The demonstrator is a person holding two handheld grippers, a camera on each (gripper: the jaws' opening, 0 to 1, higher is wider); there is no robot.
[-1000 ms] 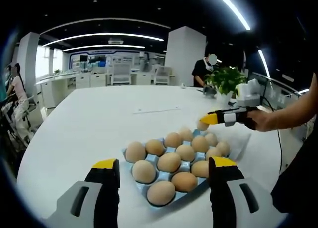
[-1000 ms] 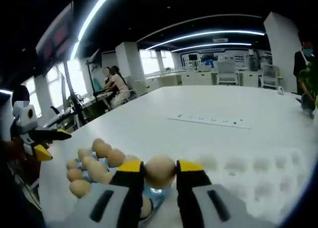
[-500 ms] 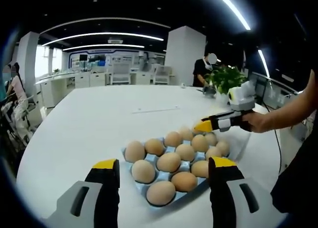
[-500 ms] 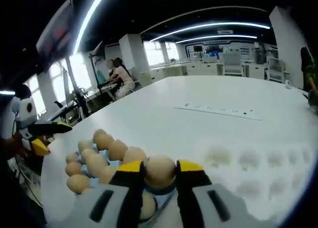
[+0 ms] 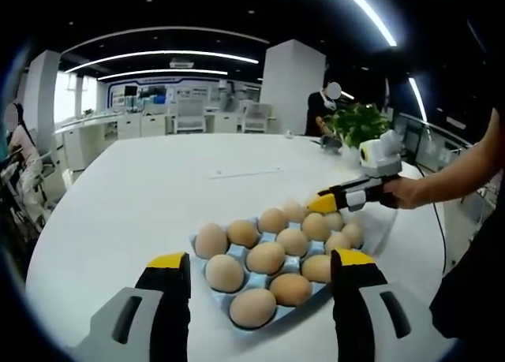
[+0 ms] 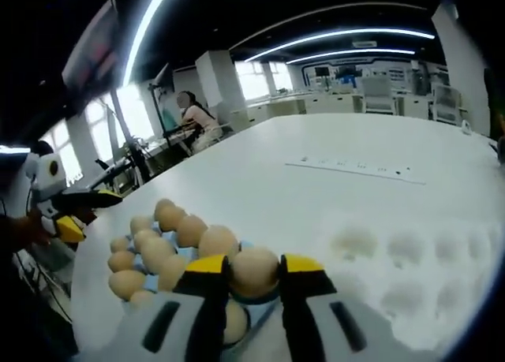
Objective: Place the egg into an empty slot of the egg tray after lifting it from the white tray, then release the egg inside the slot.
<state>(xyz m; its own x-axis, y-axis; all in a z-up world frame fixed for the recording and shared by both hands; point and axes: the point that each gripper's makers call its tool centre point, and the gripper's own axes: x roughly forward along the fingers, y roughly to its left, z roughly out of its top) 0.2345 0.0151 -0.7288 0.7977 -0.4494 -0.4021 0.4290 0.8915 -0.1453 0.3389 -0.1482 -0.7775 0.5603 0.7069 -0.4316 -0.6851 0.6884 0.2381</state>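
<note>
In the right gripper view, the right gripper (image 6: 254, 277) has its yellow-tipped jaws closed on a light brown egg (image 6: 254, 270), which sits clamped between the two tips above the near end of the pale blue egg tray (image 6: 246, 300). Other brown eggs fill the slots of this tray to the left. A white moulded tray with round hollows (image 6: 410, 287) lies to the right on the white round table (image 6: 316, 196). In the left gripper view, the left gripper (image 5: 258, 277) has its jaws spread wide with nothing between them, positioned near the egg tray. The right gripper appears there above the tray's far end, held by a person's hand (image 5: 402, 192).
</note>
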